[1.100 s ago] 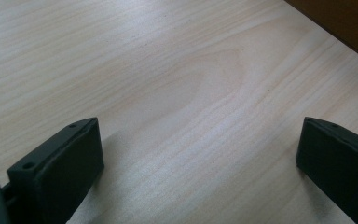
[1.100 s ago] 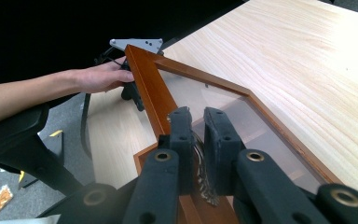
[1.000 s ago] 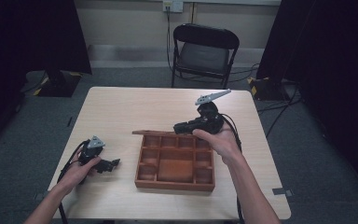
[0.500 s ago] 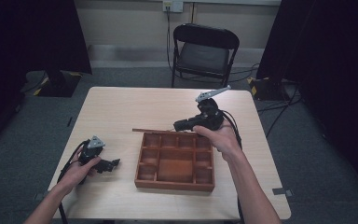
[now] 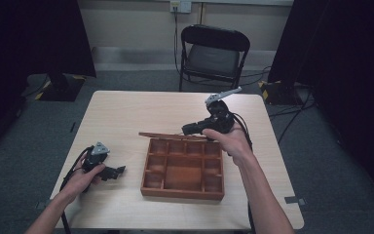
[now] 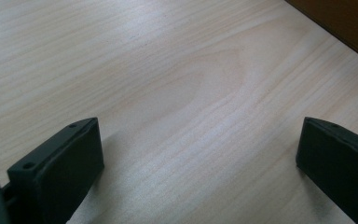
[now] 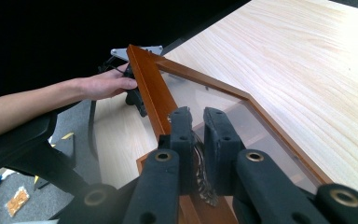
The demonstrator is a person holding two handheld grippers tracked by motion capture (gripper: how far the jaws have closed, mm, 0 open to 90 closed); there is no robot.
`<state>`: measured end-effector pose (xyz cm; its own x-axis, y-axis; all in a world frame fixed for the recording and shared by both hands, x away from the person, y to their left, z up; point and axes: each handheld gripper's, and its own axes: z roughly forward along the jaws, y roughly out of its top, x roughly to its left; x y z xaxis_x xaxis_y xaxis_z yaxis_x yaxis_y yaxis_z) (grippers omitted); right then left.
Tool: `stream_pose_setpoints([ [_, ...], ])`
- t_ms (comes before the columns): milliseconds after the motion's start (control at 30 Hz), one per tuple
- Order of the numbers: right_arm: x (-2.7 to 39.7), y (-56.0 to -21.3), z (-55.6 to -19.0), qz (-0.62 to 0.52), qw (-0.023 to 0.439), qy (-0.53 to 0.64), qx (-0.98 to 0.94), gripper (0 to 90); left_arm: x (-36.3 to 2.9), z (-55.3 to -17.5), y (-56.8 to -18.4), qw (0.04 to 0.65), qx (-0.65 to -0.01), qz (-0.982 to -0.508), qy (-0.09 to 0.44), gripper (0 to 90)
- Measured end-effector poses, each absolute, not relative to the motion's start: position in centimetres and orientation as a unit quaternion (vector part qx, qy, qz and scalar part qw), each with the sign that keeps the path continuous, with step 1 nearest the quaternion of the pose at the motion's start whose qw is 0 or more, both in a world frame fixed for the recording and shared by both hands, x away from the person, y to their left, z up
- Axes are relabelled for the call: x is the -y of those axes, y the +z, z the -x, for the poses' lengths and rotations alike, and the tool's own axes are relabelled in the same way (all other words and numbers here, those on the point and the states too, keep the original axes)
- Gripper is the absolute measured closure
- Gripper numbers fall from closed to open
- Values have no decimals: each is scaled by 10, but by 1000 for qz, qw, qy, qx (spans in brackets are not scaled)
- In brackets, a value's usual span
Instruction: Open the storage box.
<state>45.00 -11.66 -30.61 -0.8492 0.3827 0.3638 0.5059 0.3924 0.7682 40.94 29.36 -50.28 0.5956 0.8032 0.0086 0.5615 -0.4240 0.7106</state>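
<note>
A wooden box (image 5: 182, 194) with several compartments sits on the pale table (image 5: 141, 109). Its wood-framed, clear-paned lid (image 5: 165, 136) is raised and shows edge-on as a thin strip over the box's far side. My right gripper (image 5: 187, 130) points left at that strip. In the right gripper view my right gripper (image 7: 198, 121) is shut on the lid (image 7: 151, 88) at its frame, with a small metal fitting between the pads. My left gripper (image 5: 119, 170) rests on the table left of the box. In the left gripper view my left gripper (image 6: 191, 154) stands open over bare wood.
A black folding chair (image 5: 214, 51) stands beyond the table's far edge. Cables trail from both grippers, and the right one hangs off the table's right side. Dark curtains flank the room. A corner of the box (image 6: 349, 23) shows at the upper right of the left gripper view.
The right hand has shifted a little toward the far left with the lid's edge in its gripper. The left gripper has stayed where it was.
</note>
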Motion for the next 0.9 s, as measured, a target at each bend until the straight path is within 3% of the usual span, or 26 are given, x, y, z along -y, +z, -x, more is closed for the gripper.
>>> stream_pose_setpoints([
  [900, 120, -305, -456, 269, 71, -480, 832, 829, -293, -409, -503, 343, -414, -824, 177, 0],
])
